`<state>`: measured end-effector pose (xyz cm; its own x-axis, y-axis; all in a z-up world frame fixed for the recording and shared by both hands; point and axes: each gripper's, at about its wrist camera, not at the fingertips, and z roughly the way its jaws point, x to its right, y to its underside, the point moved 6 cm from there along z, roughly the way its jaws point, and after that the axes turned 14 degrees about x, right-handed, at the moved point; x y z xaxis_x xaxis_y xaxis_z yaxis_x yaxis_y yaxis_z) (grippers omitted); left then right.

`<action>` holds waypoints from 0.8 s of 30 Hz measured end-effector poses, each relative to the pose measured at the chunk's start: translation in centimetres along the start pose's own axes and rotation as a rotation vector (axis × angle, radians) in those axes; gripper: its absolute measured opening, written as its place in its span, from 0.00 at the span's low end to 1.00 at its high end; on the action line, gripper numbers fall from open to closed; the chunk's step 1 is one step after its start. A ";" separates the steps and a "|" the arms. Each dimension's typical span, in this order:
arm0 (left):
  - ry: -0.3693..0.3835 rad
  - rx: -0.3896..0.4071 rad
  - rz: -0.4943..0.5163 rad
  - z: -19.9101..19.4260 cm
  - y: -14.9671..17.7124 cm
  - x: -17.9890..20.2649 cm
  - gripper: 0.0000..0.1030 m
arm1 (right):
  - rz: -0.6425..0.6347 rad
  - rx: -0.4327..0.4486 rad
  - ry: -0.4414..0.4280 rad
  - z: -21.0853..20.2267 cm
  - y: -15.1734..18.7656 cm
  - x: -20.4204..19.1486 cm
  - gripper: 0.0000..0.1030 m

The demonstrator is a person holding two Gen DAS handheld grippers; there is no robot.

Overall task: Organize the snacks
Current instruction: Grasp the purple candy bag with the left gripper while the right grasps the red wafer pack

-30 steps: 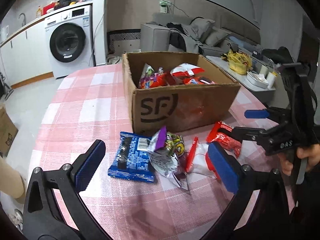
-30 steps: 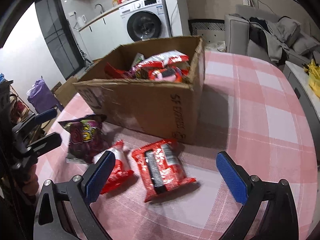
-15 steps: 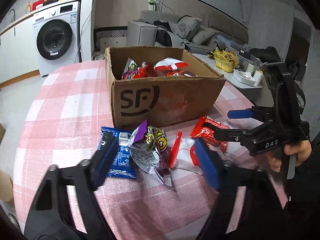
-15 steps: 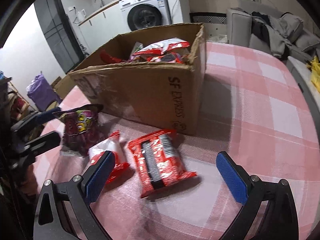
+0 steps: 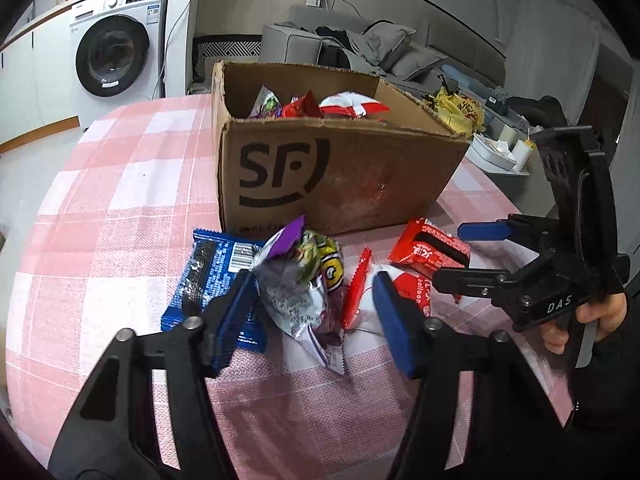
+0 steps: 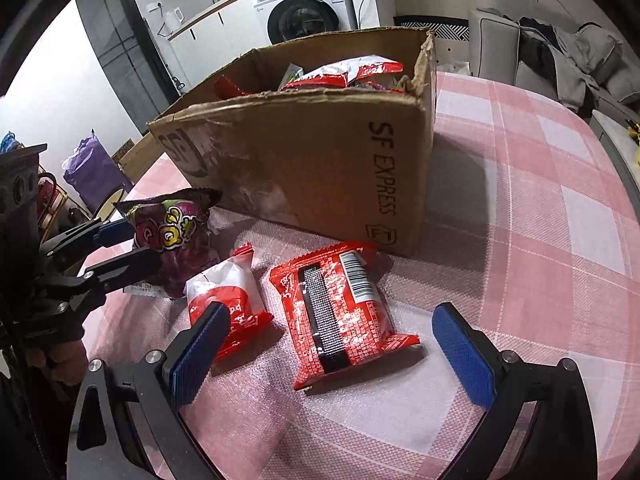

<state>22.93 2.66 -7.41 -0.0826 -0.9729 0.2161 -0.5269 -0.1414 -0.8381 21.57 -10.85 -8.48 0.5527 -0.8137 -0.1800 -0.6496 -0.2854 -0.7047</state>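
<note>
Cardboard box on pink checked tablecloth, snacks piled inside. Left gripper just before box front, jaws closing around purple-and-silver snack bag; left pad against bag side, right pad still short of it, beside white-and-red packet. Blue packet lies flat at box front, left of bag. Right gripper near box corner, spread wide, gripping nothing, straddling red packet without touching it.
</note>
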 end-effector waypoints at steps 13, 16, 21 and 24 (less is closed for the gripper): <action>0.000 -0.069 -0.043 2.0 1.3 -0.3 0.30 | -0.008 -0.007 -0.016 0.1 0.4 0.1 1.00; -0.004 -0.070 -0.042 2.5 1.5 -0.1 0.30 | -0.007 -0.007 -0.016 0.2 0.5 0.1 1.00; -0.007 -0.069 -0.035 3.0 1.7 0.4 0.29 | 0.001 -0.005 -0.009 0.5 0.5 0.5 1.00; 0.003 -0.062 -0.043 3.1 1.7 0.5 0.29 | 0.016 0.002 -0.009 0.5 0.5 0.8 1.00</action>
<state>24.65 1.37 -10.29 -0.0616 -0.9655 0.2532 -0.5815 -0.1715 -0.7953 22.00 -11.39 -9.32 0.5470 -0.8135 -0.1974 -0.6576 -0.2716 -0.7027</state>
